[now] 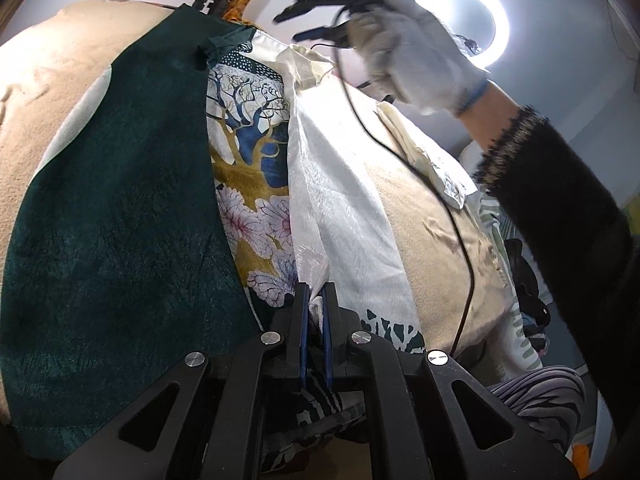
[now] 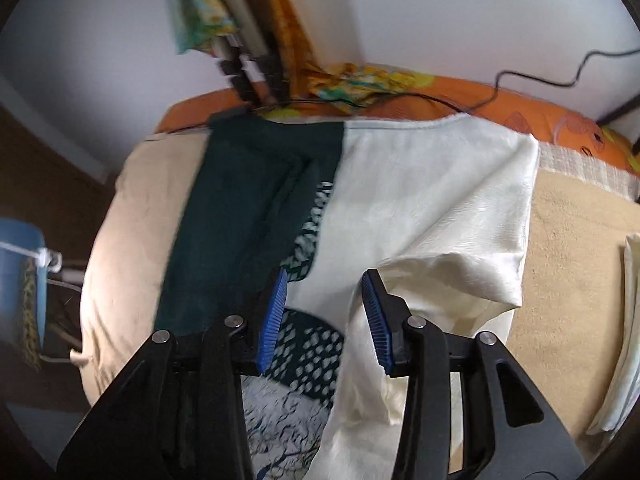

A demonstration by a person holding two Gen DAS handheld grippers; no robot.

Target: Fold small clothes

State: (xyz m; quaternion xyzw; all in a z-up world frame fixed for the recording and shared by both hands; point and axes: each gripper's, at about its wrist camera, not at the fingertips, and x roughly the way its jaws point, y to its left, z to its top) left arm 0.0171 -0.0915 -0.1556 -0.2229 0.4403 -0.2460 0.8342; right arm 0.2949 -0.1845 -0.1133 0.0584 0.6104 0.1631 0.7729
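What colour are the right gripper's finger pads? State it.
Blue, ribbed pads; clearest in the right wrist view.

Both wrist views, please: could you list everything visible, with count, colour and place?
garment: one, cream, dark green and tree print, spread on the blanket
blanket: one, beige, under the garment
folded cloth: one, cream, right edge of the blanket
orange sheet: one, orange, behind the blanket by the wall
patterned cloth: one, yellow-green, on the orange sheet
ring light: one, white, lit, behind the raised hand
bucket: one, blue, far left, off the blanket
cable: one, black, hanging from the right gripper
left gripper: black, blue pads, shut on a garment fold
right gripper: black, blue pads, open above the garment
right hand: white glove, dark sleeve, raised
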